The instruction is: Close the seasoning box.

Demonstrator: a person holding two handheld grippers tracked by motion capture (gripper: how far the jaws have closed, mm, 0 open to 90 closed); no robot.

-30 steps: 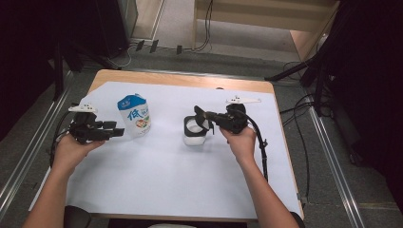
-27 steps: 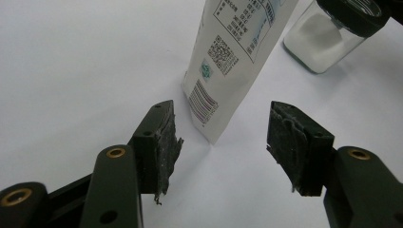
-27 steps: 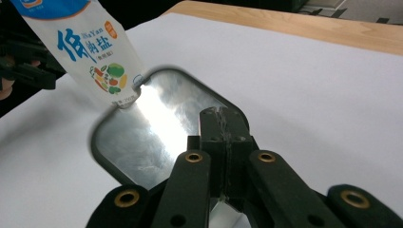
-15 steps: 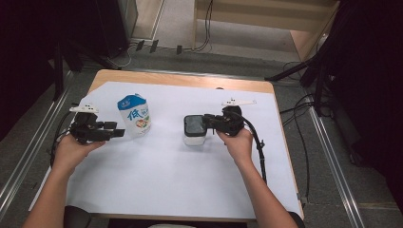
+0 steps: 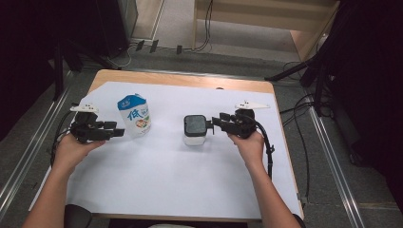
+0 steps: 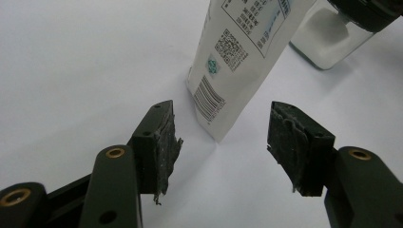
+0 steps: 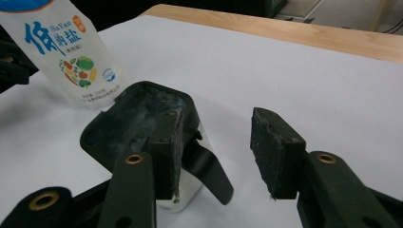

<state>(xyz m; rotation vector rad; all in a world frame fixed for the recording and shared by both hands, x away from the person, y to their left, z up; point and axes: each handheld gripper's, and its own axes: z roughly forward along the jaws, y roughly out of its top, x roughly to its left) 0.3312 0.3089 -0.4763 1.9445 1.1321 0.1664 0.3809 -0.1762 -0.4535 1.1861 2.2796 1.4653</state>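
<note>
**Right claw letting go at the jar, left claw waiting by the salt bag**

From the high view I have my right gripper (image 5: 212,124) just beside the jar (image 5: 195,134), which stands upright on the white sheet (image 5: 190,190) near the middle of the table (image 5: 180,80). The jar is clear glass with white contents and a black lid (image 5: 195,125) sitting on top. In the right gripper view the jaws have just been opening and now stand apart; the lid's tab (image 7: 214,178) lies just beside the inner face of the left-hand pad (image 7: 172,152), and I cannot tell whether the two touch. The gap between the pads is bare.

My left gripper (image 5: 116,133) rests near the left edge of the sheet, pointed at the salt bag (image 5: 135,115). The bag stands upright just beyond the jaw tips. In the left gripper view the jaws stand apart with the bag's lower corner (image 6: 216,130) ahead of the gap, untouched by either pad (image 6: 164,142). The jar shows behind the bag there, well apart from it.
</note>
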